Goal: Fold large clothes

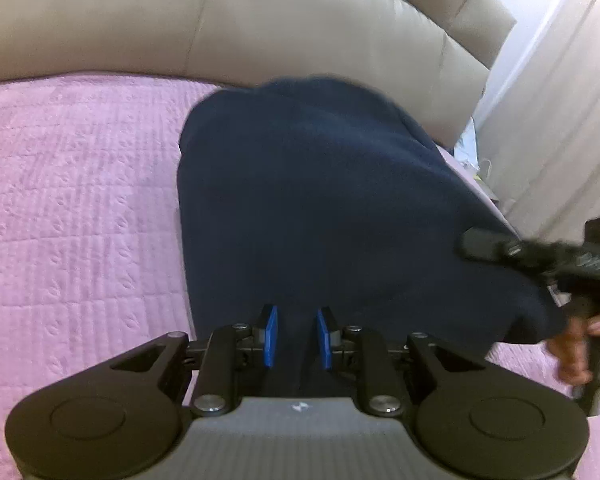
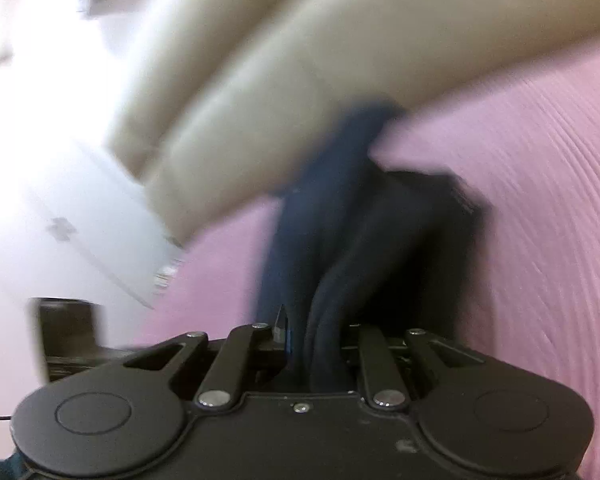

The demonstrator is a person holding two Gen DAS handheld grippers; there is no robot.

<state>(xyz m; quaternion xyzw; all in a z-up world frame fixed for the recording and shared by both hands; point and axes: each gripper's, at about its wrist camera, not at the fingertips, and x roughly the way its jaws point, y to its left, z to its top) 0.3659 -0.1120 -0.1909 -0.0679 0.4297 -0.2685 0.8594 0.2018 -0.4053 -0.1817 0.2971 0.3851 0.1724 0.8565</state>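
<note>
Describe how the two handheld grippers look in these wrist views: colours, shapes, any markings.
The left gripper has black linkage arms with silver pivot pins, two round black discs at its base, a grey ribbed body with a small white mark, and blue pads. The right gripper is built alike but with a black body. Its handle is black, with pale lettering too blurred to read.

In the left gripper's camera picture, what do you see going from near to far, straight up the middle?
left gripper → dark blue garment → beige padded headboard.
</note>
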